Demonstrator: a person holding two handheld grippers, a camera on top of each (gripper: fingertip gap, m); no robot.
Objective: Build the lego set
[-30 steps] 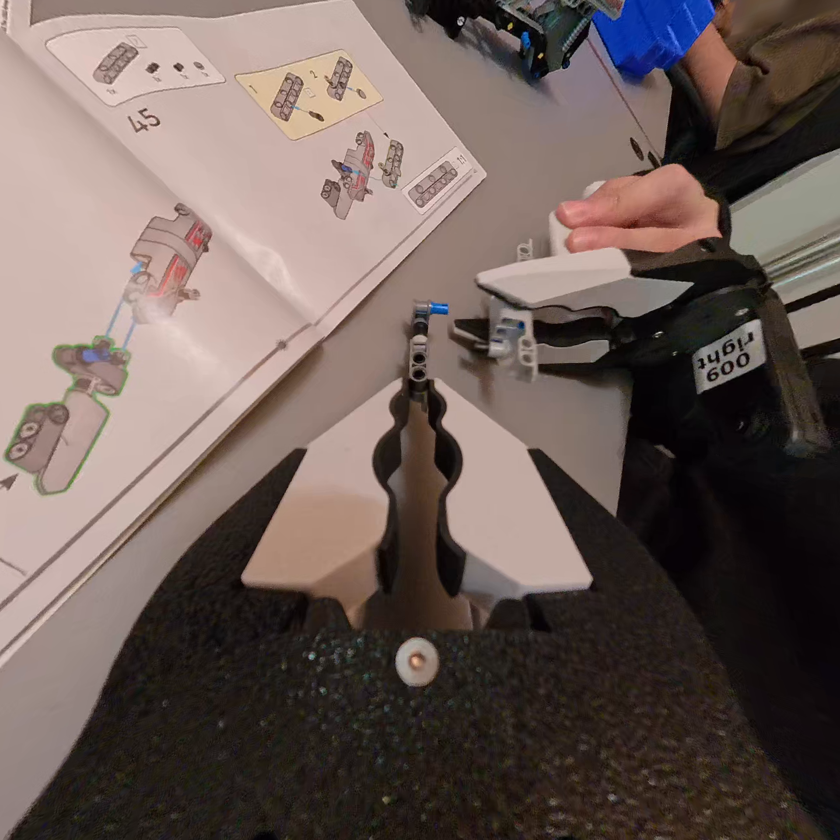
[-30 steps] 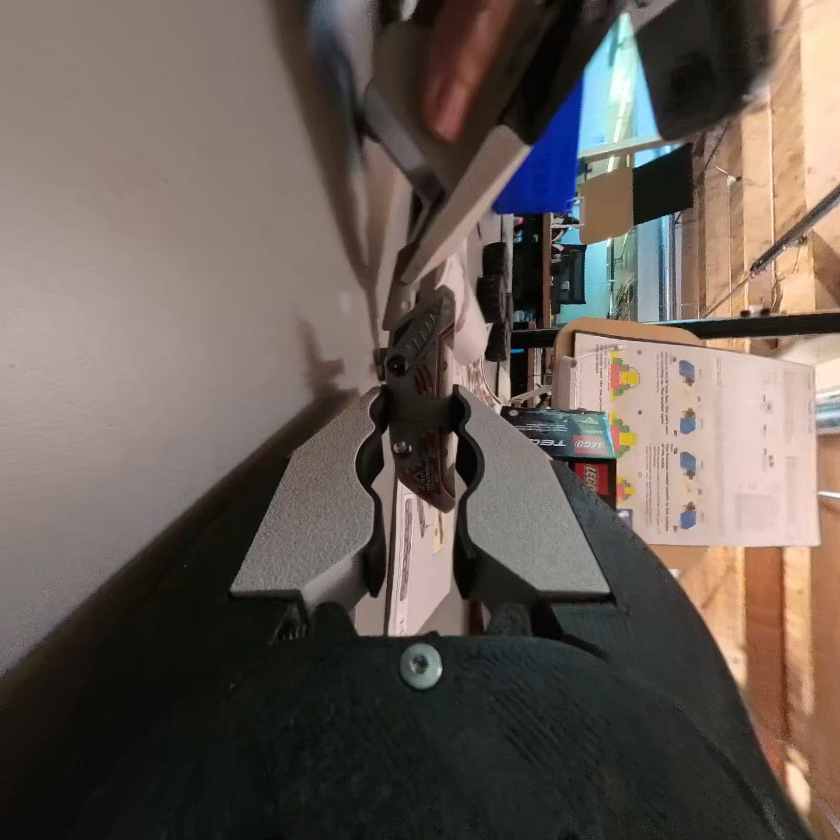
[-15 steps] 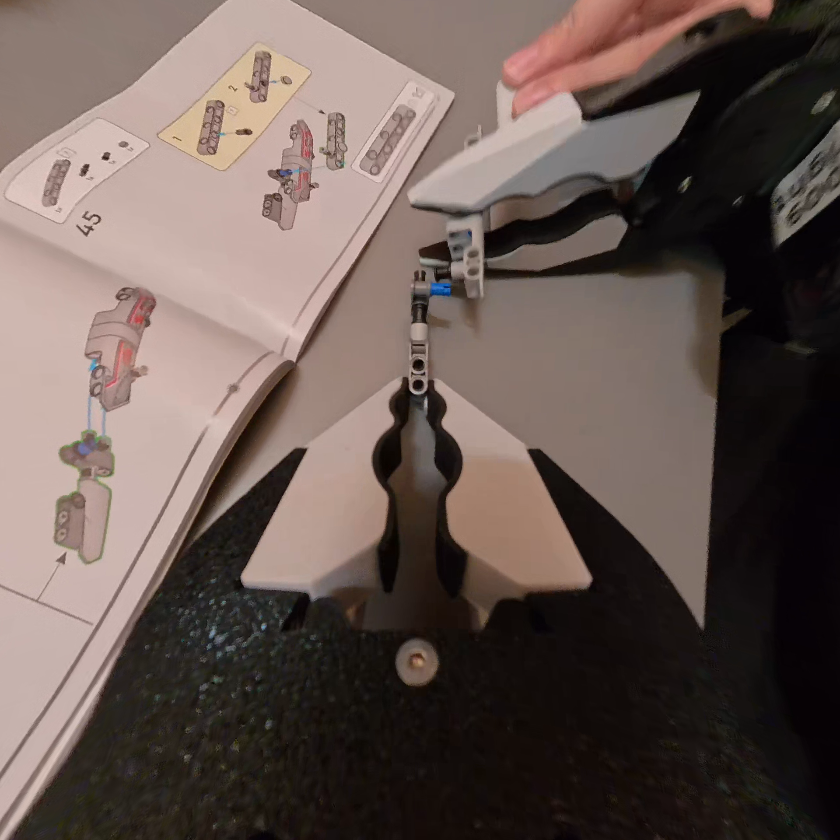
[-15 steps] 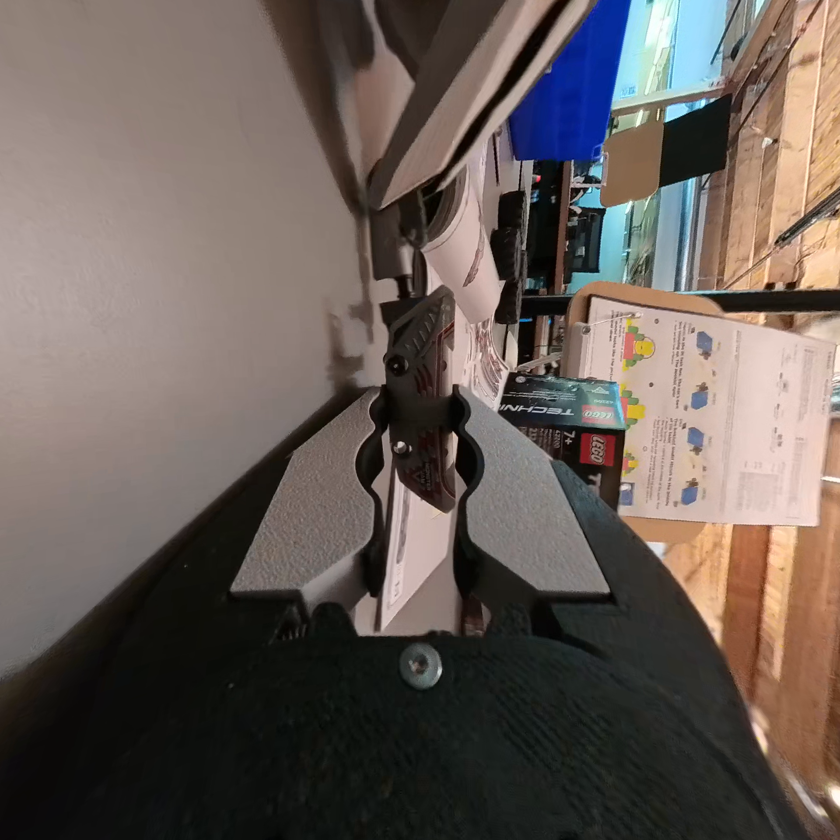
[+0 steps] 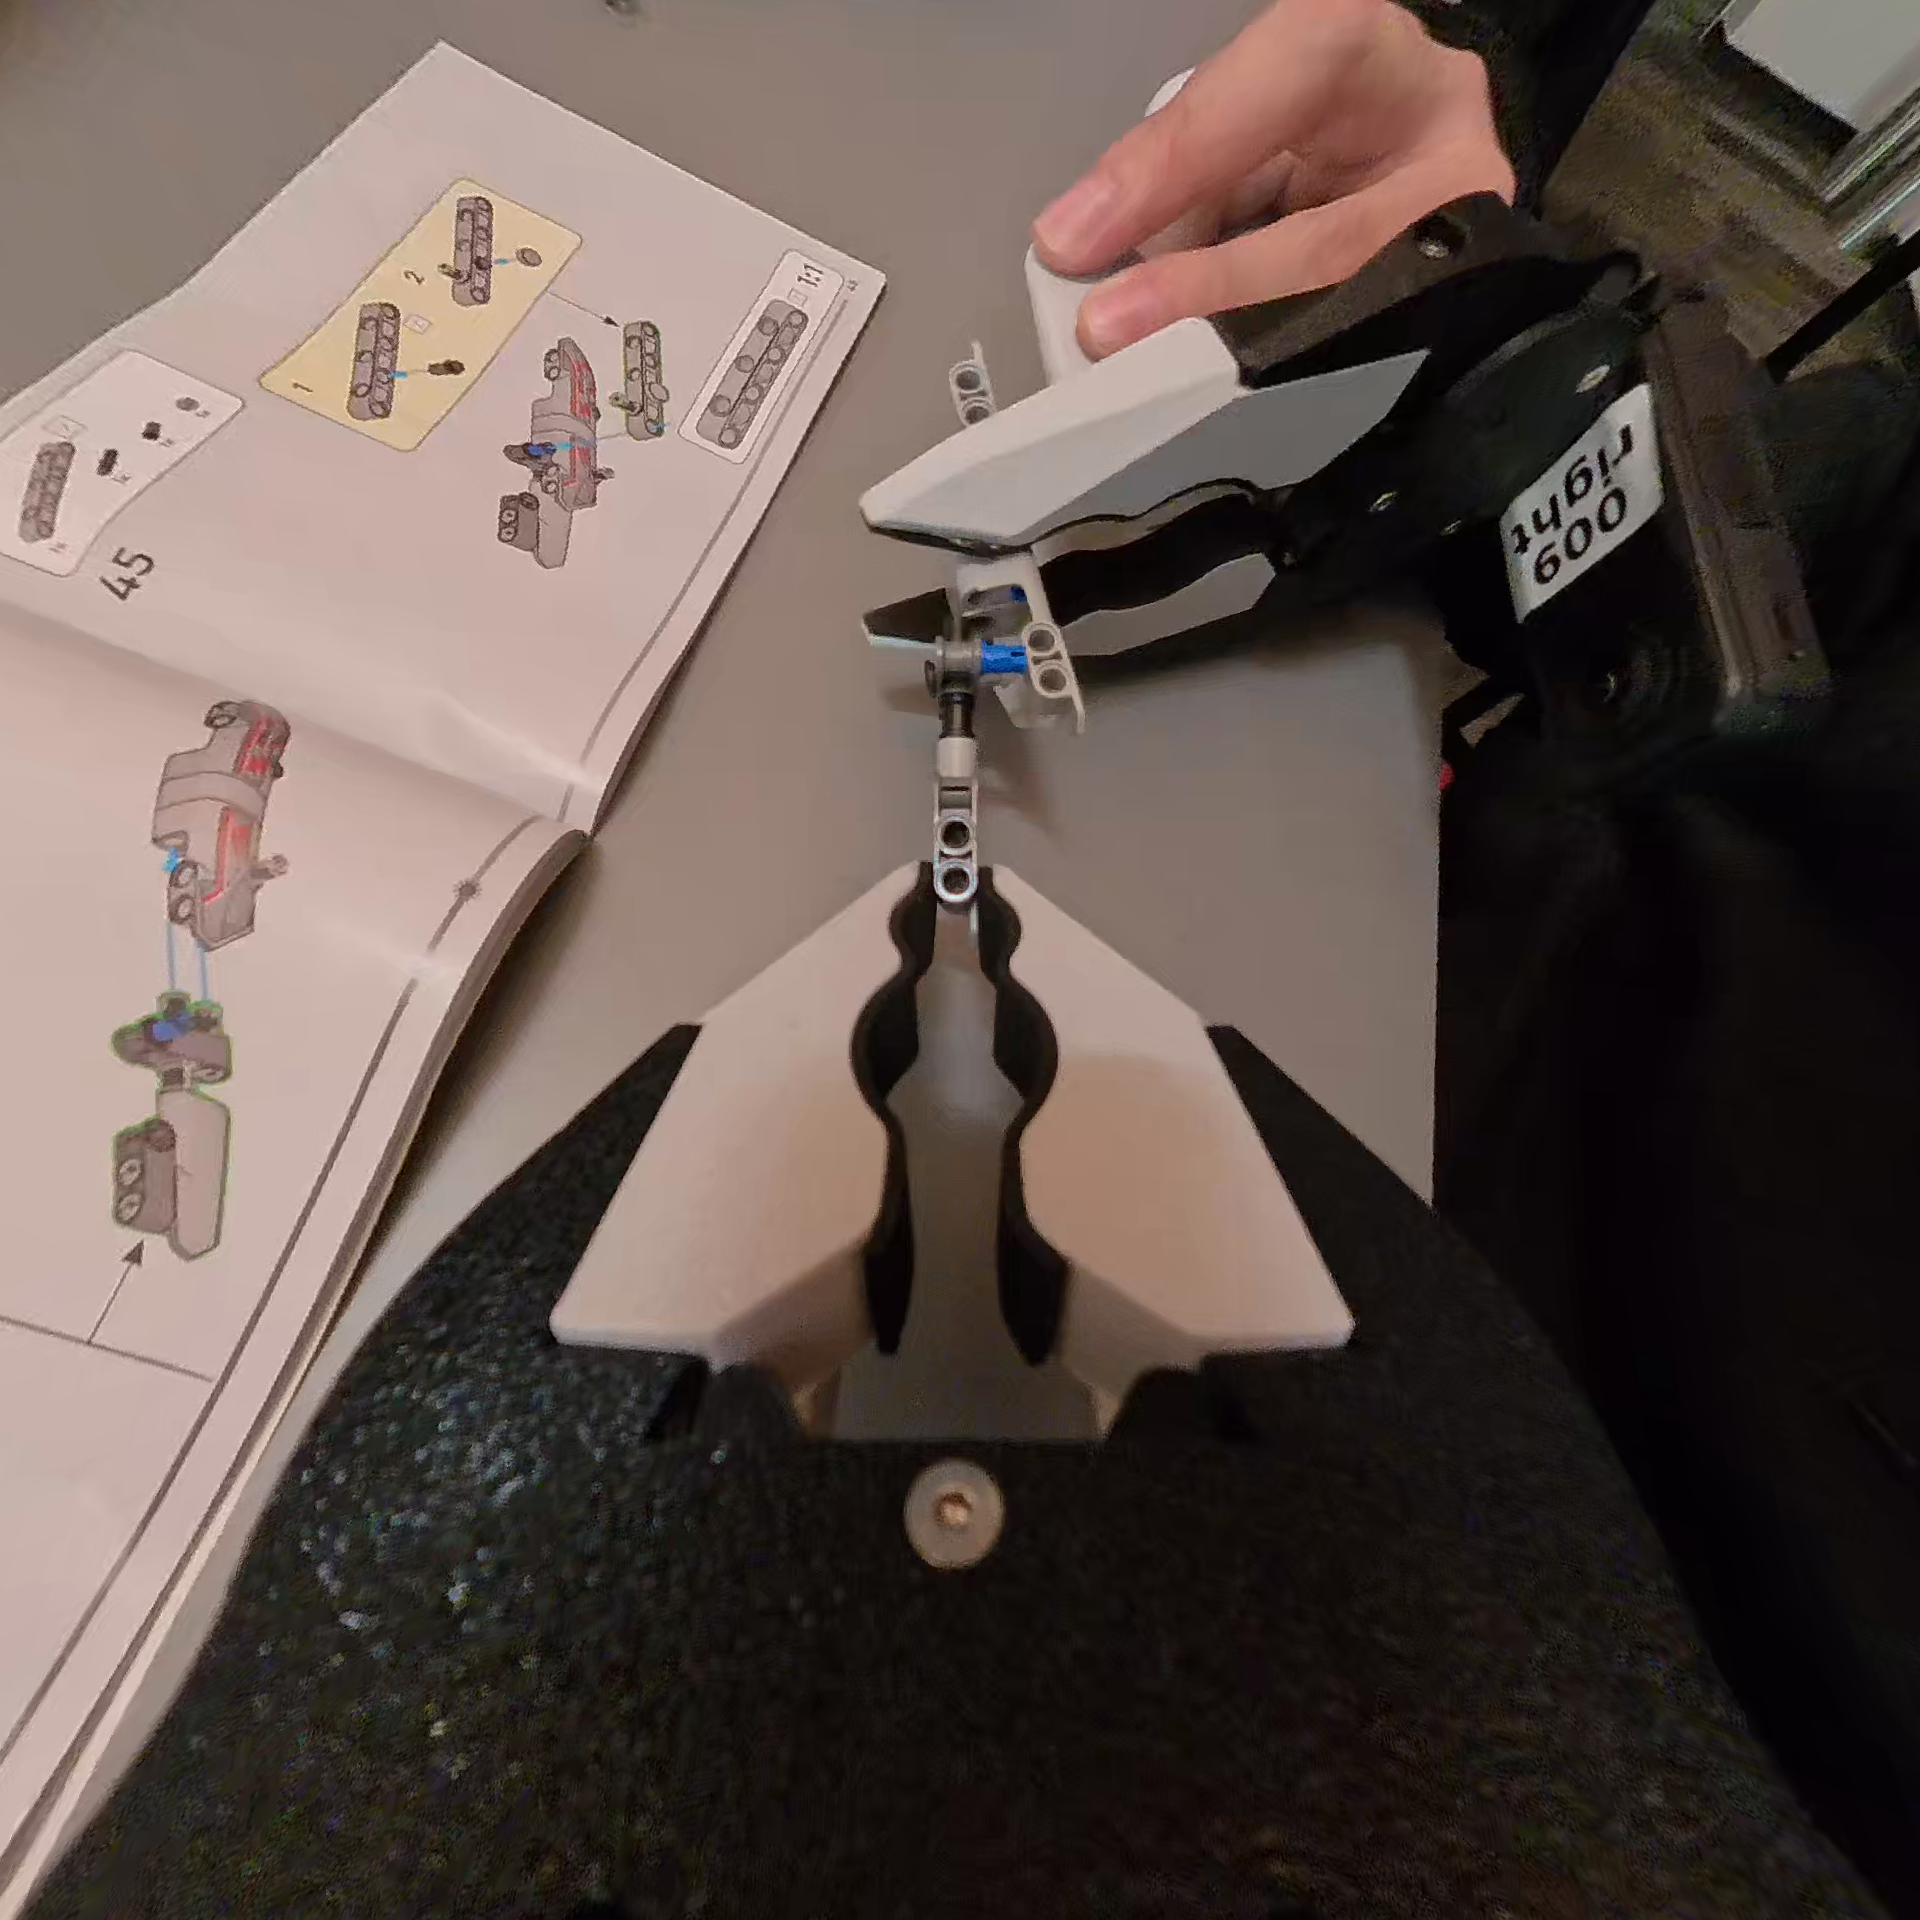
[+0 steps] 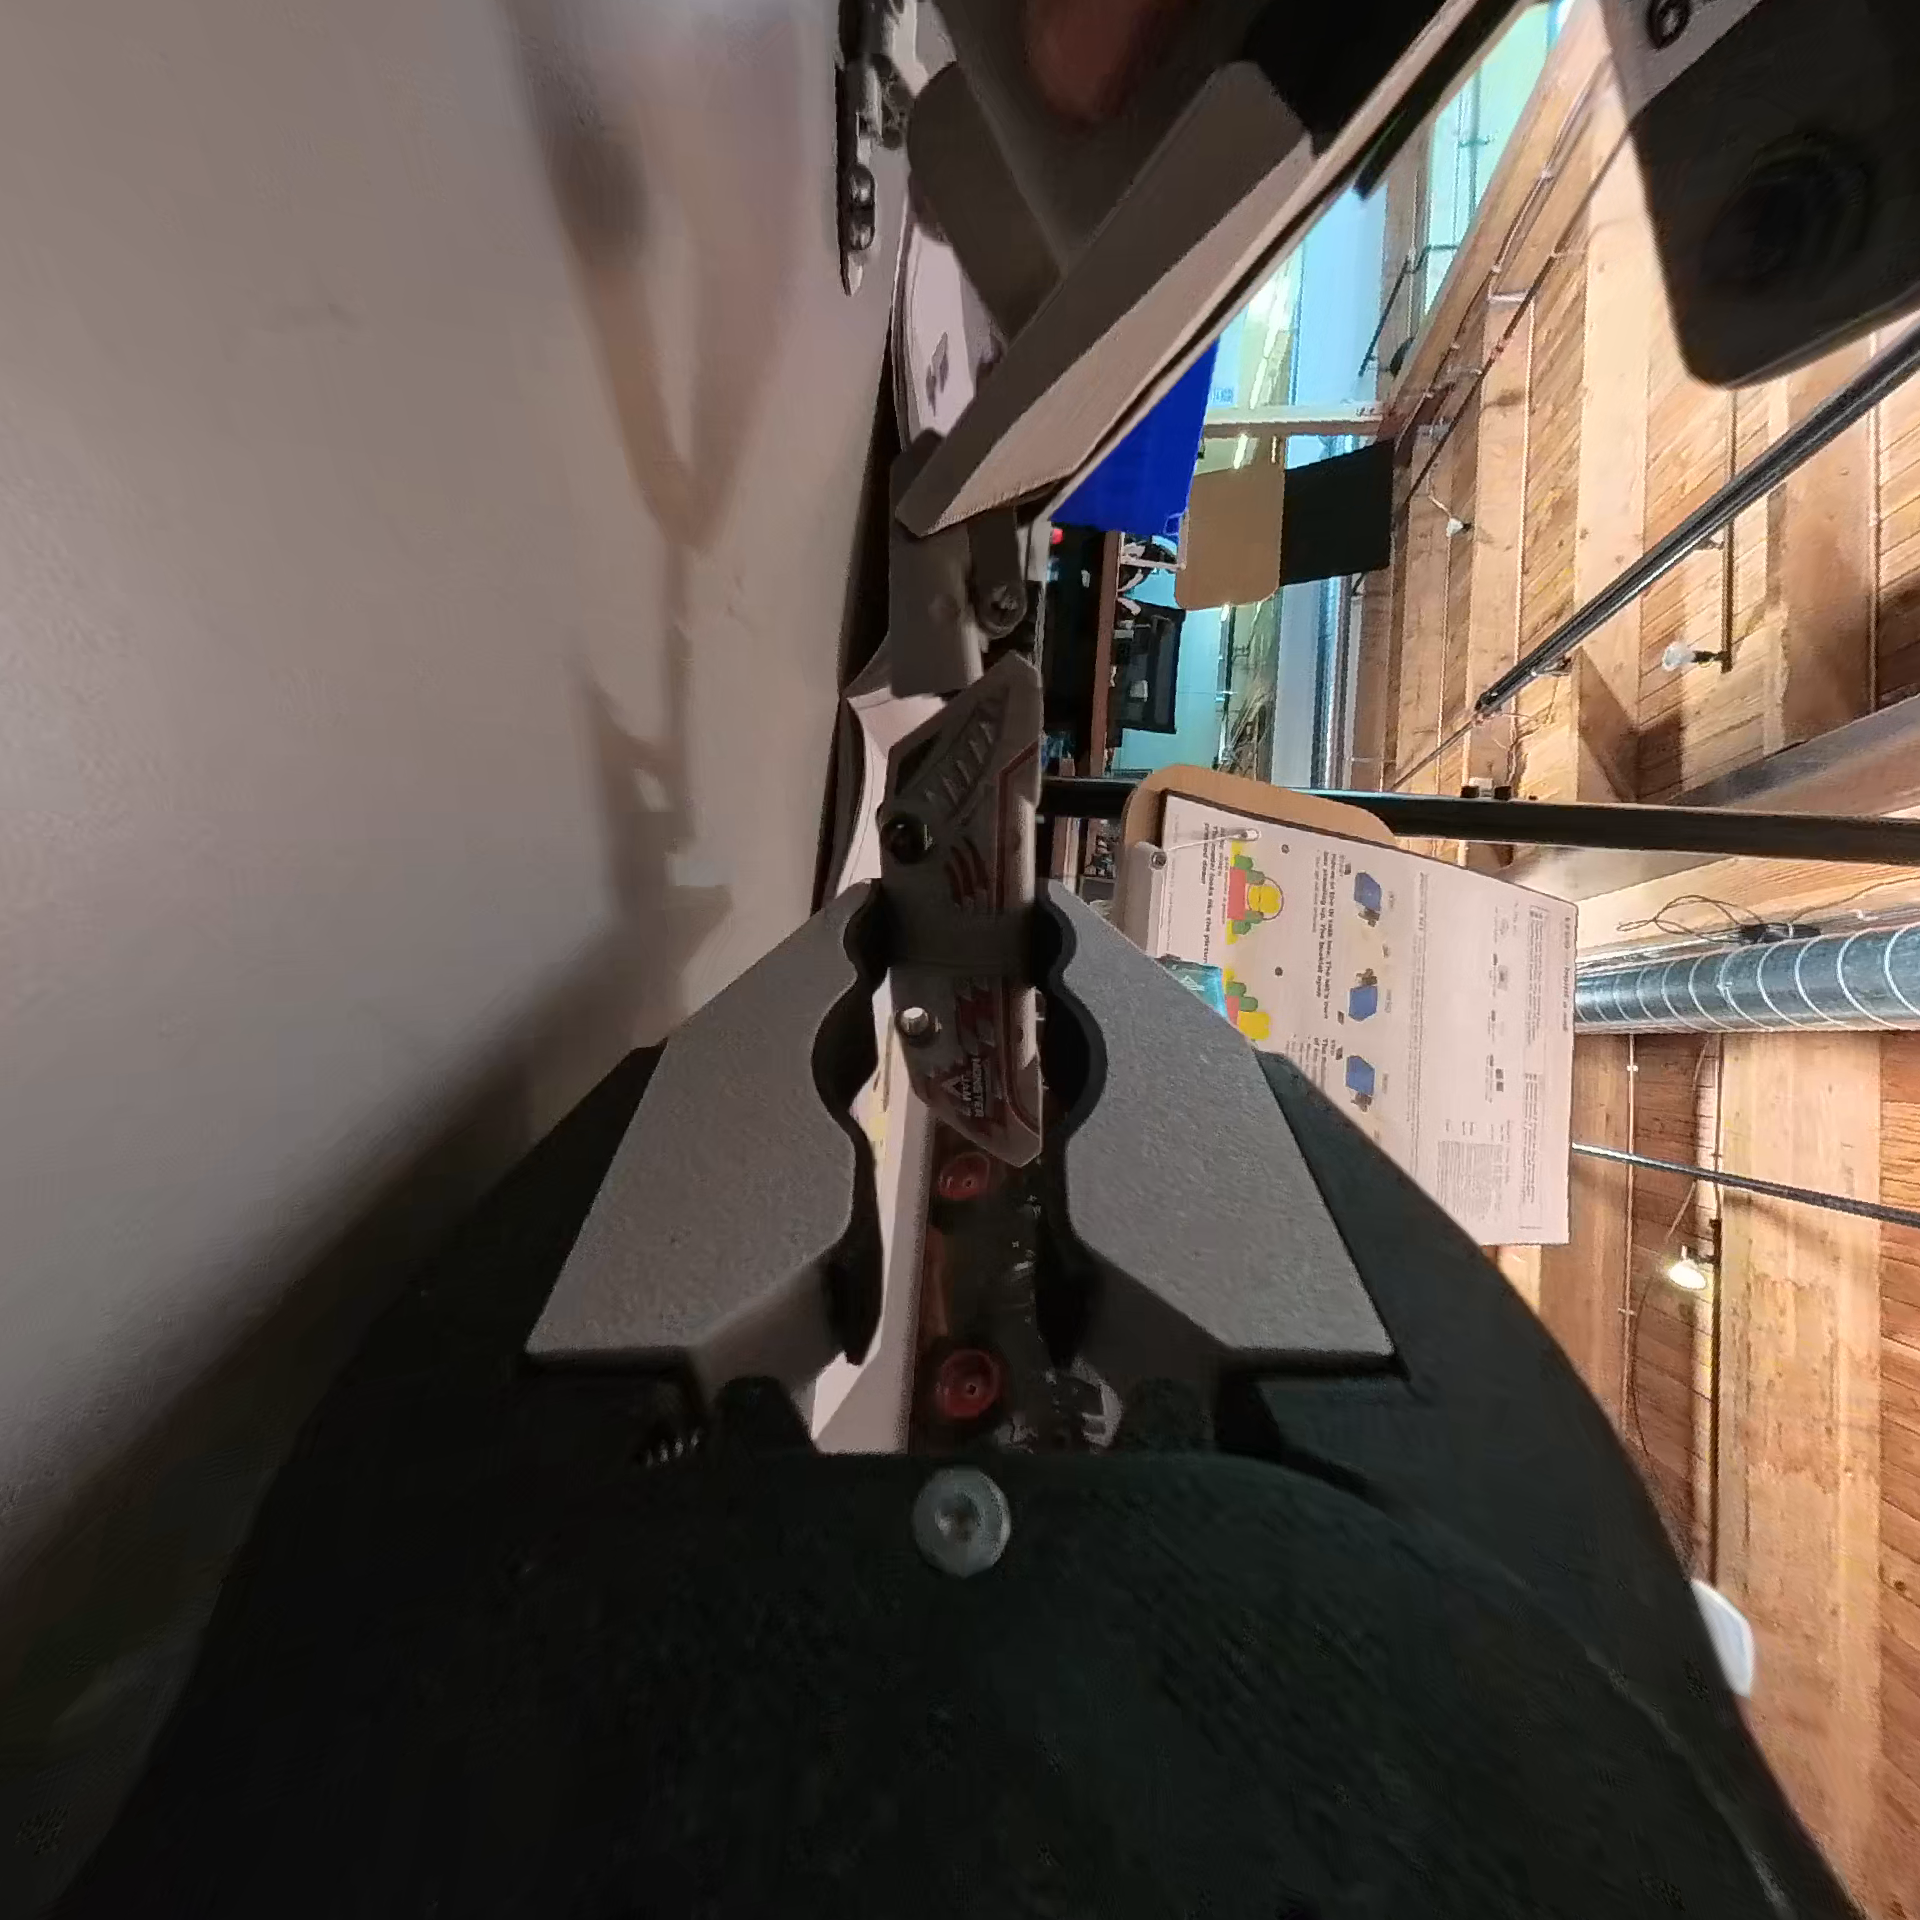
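Observation:
My left gripper [image 5: 956, 883] is shut on the lower end of a thin grey lego beam assembly [image 5: 956, 821] that stands up from its fingertips. The assembly has a black axle, and a blue pin [image 5: 1003, 657] at its top points right. My right gripper [image 5: 904, 582] comes in from the right, a hand [image 5: 1247, 177] on it, shut on a white lego panel [image 5: 1029, 665]. The blue pin touches the panel's holed edge. In the right wrist view my right gripper [image 6: 961, 925] clamps the panel [image 6: 966, 831], which bears red markings. The left gripper [image 6: 1091, 416] shows above it.
An open instruction booklet [image 5: 416, 499] lies on the grey table [image 5: 1195, 831] at the left. A small white lego piece [image 5: 971, 379] lies behind the right gripper. The table's right edge is close. A poster board [image 6: 1351, 1018] and a blue bin [image 6: 1143, 468] show far off. My right fingertips sit around 6 centimeters from my left ones.
The two grippers have come together. The panel and the blue pin were apart a second ago and now touch. Both views have shifted.

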